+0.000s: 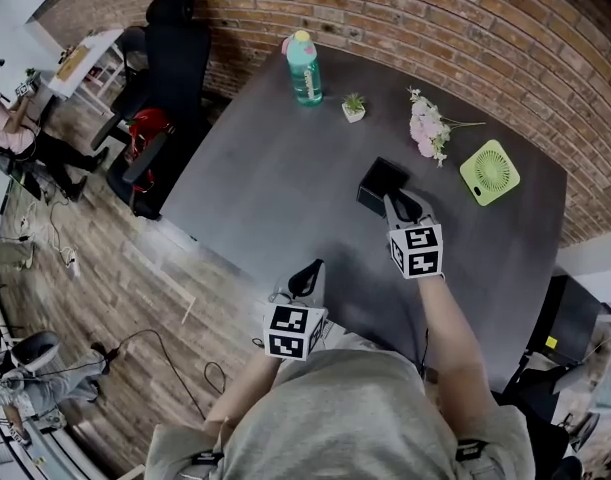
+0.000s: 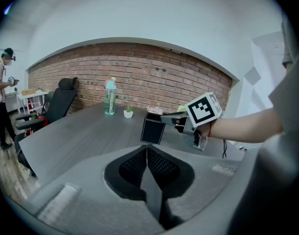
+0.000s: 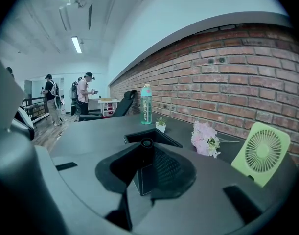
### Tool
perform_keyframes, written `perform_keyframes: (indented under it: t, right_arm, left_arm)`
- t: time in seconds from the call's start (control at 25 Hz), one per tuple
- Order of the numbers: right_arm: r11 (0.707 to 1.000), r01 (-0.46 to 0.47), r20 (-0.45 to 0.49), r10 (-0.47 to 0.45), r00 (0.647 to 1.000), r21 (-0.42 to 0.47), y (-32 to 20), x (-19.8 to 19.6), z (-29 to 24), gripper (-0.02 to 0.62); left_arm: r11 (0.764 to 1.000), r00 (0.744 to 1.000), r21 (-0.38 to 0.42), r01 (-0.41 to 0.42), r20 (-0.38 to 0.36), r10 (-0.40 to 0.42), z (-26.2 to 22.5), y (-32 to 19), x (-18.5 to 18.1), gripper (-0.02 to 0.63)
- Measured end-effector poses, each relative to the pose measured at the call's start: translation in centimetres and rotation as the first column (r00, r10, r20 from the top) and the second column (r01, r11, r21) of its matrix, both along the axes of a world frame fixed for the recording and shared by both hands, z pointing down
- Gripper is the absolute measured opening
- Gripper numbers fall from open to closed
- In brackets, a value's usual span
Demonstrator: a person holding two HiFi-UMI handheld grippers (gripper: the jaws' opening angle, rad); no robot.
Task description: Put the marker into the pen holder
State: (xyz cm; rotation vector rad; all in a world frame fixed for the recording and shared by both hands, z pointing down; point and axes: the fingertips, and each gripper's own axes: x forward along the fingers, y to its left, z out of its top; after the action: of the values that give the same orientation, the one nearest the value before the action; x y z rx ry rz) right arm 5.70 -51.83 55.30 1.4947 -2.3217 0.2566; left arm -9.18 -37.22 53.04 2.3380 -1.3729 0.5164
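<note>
Overhead, a dark grey bench point(image 1: 275, 198) is seen against a brick wall point(image 1: 435, 18), with wooden floor point(image 1: 115, 268) beside it. The black pen holder point(image 1: 377, 183) is stood mid-bench, a green fan point(image 1: 489, 171) and pink flowers point(image 1: 426, 128) beyond it. The right claw point(image 1: 403, 206) is held just over the pen holder; only the right gripper view shows the marker point(image 3: 147, 143) pinched in it, above the pen holder's opening. The left claw point(image 2: 147, 150) is pressed together, empty, short of the pen holder.

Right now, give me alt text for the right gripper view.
The right gripper is closed on a dark cylindrical marker, held just over the near corner of a black square pen holder on a dark grey table. Behind stand a teal bottle, pink flowers and a green fan.
</note>
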Motion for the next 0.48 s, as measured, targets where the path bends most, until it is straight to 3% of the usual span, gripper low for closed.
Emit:
perform_keyframes:
  t: [0.2,0.48]
  right_arm:
    - [0.999,-0.034,-0.028,0.033,0.999,-0.018,0.5,0.3,-0.2,0.081]
    - [0.998,-0.055,0.026,0.055,0.998,-0.003,4.5,0.7,-1.4,0.098]
  left_arm:
    - [1.0,1.0,0.002,-0.002,0.0,0.002,-0.2,1.4,0.2,0.017]
    - [1.0,1.0,0.013,-0.003,0.001,0.003,-0.4,4.3,0.1,0.017]
